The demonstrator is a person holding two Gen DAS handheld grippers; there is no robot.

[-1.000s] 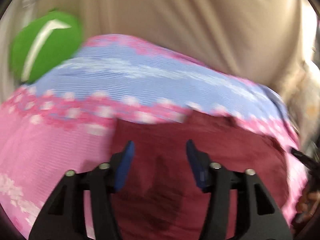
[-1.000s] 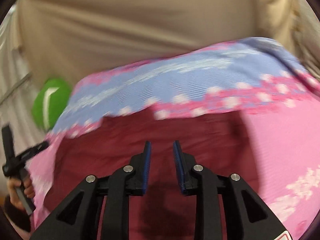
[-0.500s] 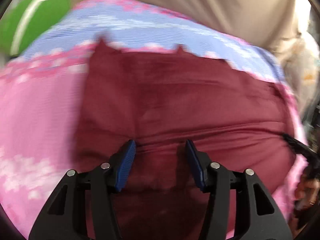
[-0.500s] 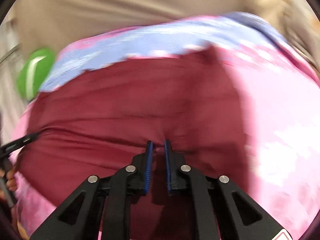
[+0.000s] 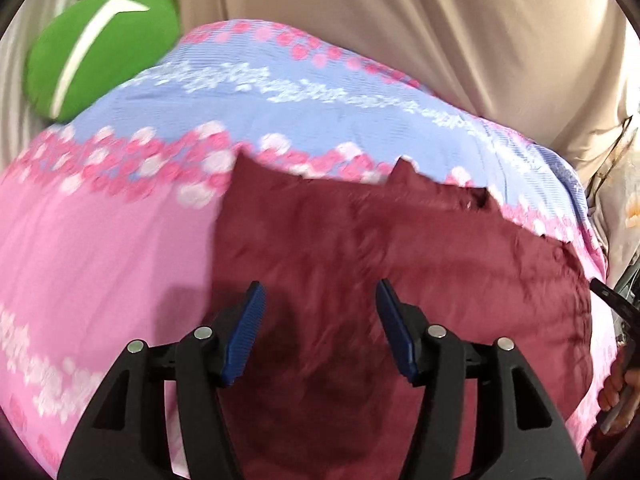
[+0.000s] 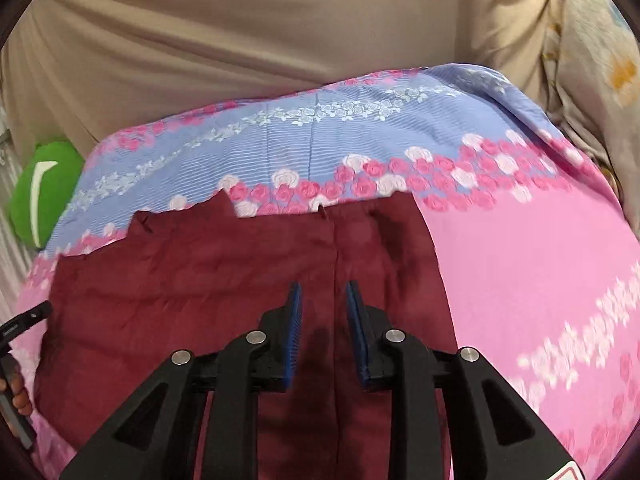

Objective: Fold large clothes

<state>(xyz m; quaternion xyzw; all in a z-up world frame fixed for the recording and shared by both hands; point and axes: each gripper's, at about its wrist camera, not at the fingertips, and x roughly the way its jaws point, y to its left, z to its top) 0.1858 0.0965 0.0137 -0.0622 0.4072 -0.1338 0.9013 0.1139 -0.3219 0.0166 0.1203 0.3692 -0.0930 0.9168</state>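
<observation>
The maroon garment (image 6: 224, 280) lies spread on the pink and blue floral bedsheet (image 6: 520, 264). Above it, the left hand-held gripper (image 5: 318, 300) is released and empty, while the right hand-held gripper (image 6: 322, 300), narrowly parted, has just been opening, gripping nothing.

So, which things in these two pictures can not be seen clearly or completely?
- Maroon garment: near part hidden behind the right gripper, right wrist view; what kind of garment, cannot tell.
- Same garment, left wrist view: blurred, near edge behind the left gripper.
- Green cushion: cut off by the lens edge.
- Floral sheet: partly under the garment.
</observation>
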